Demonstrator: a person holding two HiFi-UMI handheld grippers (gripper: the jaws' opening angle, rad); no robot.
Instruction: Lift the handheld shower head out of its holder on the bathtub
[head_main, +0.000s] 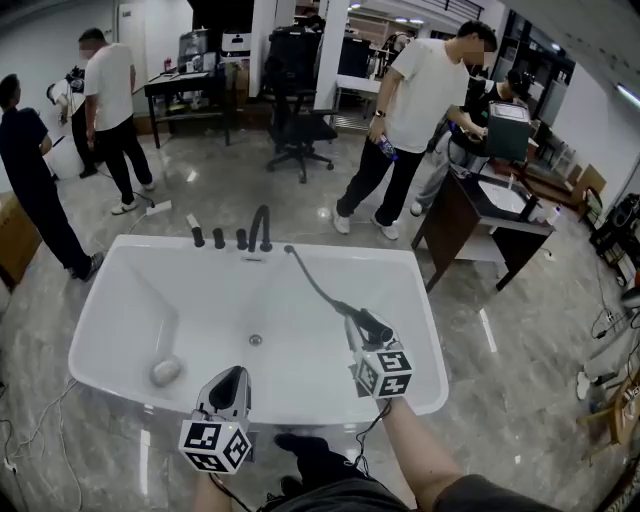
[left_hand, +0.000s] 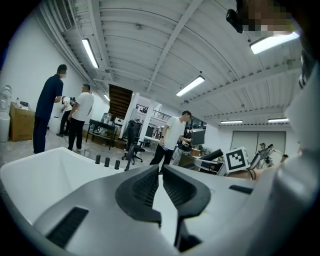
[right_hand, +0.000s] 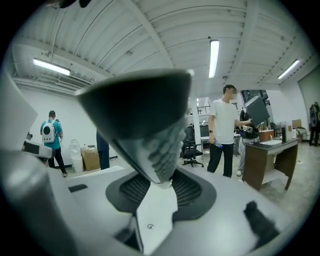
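Clamping shower head (right_hand: 145, 115), ribbed side hidden in head view, R claw (right_hand: 160, 176); L claw (left_hand: 161, 171) closed, empty.

A glossy grey floor (head_main: 250, 190), white walls (left_hand: 30, 70) and a ribbed white ceiling (left_hand: 150, 40) with strip lights (left_hand: 190, 86). A black office chair (head_main: 300, 125) stands mid-room, a black desk (head_main: 188, 82) at left, a dark wooden vanity (head_main: 465, 215) at right.

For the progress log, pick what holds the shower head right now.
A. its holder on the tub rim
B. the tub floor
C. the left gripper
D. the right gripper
D: the right gripper is clamped on the shower head above the tub, with the hose trailing to the far rim.
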